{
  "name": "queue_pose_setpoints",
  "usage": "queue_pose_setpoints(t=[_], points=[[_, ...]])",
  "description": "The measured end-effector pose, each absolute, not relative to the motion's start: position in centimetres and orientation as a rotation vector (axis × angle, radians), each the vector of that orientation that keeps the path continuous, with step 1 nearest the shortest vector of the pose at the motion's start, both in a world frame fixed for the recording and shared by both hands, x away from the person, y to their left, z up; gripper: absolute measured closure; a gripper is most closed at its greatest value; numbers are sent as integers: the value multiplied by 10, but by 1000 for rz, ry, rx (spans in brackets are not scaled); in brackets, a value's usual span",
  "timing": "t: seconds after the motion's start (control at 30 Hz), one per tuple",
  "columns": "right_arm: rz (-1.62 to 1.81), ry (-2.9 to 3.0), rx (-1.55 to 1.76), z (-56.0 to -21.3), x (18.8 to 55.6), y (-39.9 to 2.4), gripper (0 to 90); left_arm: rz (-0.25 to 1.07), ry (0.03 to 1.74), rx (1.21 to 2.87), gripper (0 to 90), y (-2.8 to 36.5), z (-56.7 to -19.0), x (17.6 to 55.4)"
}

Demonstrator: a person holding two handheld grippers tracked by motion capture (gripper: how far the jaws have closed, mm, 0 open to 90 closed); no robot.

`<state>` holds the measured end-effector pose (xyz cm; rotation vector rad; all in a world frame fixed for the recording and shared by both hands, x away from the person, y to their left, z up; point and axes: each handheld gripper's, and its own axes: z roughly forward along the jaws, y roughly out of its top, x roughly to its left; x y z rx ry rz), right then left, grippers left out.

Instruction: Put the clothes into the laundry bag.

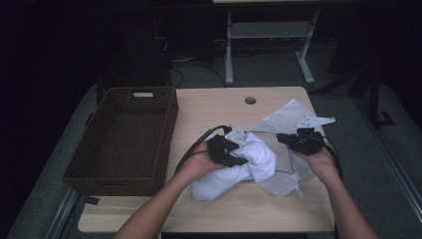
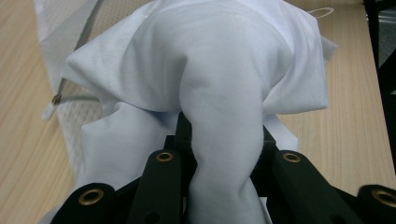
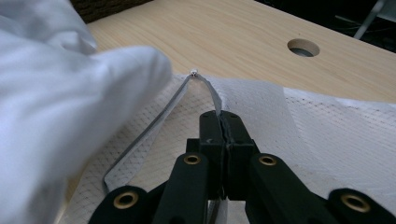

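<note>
two tongs (image 1: 238, 149) (image 1: 287, 138), one white garment (image 1: 249, 164), one mesh bag (image 1: 288, 124), one basket (image 1: 122, 137)

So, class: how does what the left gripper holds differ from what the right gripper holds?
The left gripper clamps a thick, bunched fold of plain white cloth; the right gripper pinches a thin grey zipper strip on the mesh laundry bag. The cloth is smooth and lifted; the bag is netted and lies flat. Both are white fabric on the wooden table.
</note>
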<state>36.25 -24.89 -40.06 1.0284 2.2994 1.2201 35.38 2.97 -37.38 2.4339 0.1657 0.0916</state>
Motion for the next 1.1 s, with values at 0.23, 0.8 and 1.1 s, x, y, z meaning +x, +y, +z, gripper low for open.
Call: queue_pose_setpoints(t=[0.23, 0.8, 1.1], points=[[1258, 2308, 992, -394, 357, -246, 878, 56, 140, 2458, 721, 11, -384, 360], [1275, 2355, 905, -390, 348, -226, 878, 137, 540, 2425, 660, -10, -409, 386], [1270, 2363, 923, -395, 350, -229, 877, 128, 514, 2394, 278, 9, -404, 372]])
